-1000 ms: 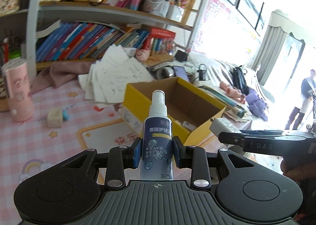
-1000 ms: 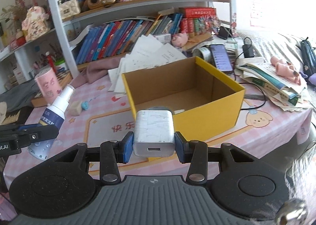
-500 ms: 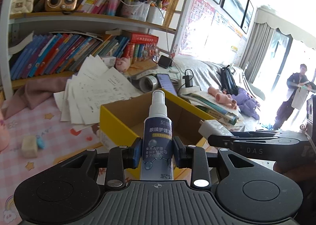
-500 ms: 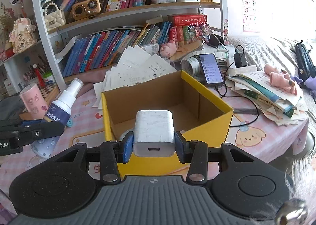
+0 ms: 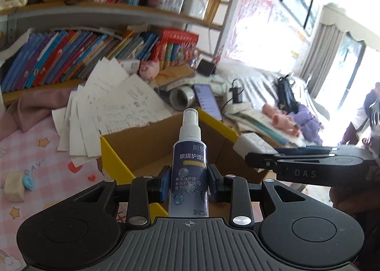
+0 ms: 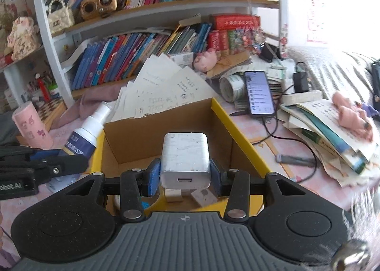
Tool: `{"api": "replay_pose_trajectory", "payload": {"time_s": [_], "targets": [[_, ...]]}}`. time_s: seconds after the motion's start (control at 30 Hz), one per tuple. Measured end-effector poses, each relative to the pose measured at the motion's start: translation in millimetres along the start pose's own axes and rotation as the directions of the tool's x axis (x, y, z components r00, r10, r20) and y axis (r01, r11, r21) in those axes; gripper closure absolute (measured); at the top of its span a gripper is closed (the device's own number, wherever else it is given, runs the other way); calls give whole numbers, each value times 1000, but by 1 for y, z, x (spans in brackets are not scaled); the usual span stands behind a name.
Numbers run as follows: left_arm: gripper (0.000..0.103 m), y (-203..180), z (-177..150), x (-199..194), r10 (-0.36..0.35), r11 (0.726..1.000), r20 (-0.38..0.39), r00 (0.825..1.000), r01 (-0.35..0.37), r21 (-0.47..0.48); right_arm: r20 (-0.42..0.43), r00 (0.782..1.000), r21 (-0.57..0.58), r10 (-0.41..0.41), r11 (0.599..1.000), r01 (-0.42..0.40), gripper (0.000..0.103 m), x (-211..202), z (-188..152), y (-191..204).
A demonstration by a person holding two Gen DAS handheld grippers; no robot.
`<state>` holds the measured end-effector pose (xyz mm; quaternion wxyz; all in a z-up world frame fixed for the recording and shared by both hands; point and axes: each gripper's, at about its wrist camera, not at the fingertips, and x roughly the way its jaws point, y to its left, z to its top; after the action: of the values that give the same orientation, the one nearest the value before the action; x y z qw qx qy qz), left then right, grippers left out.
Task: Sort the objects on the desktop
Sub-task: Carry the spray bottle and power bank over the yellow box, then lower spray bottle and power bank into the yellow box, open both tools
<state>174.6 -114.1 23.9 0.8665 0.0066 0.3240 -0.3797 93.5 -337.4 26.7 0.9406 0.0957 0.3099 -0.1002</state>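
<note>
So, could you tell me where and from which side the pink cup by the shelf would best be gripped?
Probably around the middle of the pink cup, coming in level from the open table side. It stands upright and is a plain cylinder with no handle, so its side walls give opposite faces. The shelf post and clutter behind it block that side.

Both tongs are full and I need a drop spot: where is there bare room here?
Open cardboard box: bare floor at the back, small bits near the front wall. Pink tablecloth left of it is mostly free. Crowded: papers behind, books right.
</note>
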Motion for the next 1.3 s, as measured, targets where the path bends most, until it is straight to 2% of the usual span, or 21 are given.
{"api": "replay_pose_trajectory", "payload": {"time_s": [0.27,0.4,0.6,0.83,1.17,1.23,1.3], "targets": [[72,-12,20,57,74,997,-82,994,-75,-11,-149,985,-77,83,993,-95,62,68,22,-25],[72,-10,19,84,125,990,-160,979,-133,-42,-222,970,-112,102,985,-129,62,99,25,-33],[72,-13,22,102,179,980,-215,960,-192,-43,-288,945,-151,156,967,-205,62,126,29,-34],[72,-16,16,119,202,975,-281,938,-220,-37,-338,924,-171,179,954,-248,62,144,31,-32],[72,-18,14,122,228,969,-288,930,-246,-26,-344,919,-178,192,948,-264,62,147,27,-33],[69,-20,14,118,245,966,-265,933,-258,-13,-338,920,-166,200,949,-268,62,145,27,-34],[61,-23,16,112,260,964,-227,938,-267,1,-317,925,-150,211,952,-268,62,142,28,-36]]}}
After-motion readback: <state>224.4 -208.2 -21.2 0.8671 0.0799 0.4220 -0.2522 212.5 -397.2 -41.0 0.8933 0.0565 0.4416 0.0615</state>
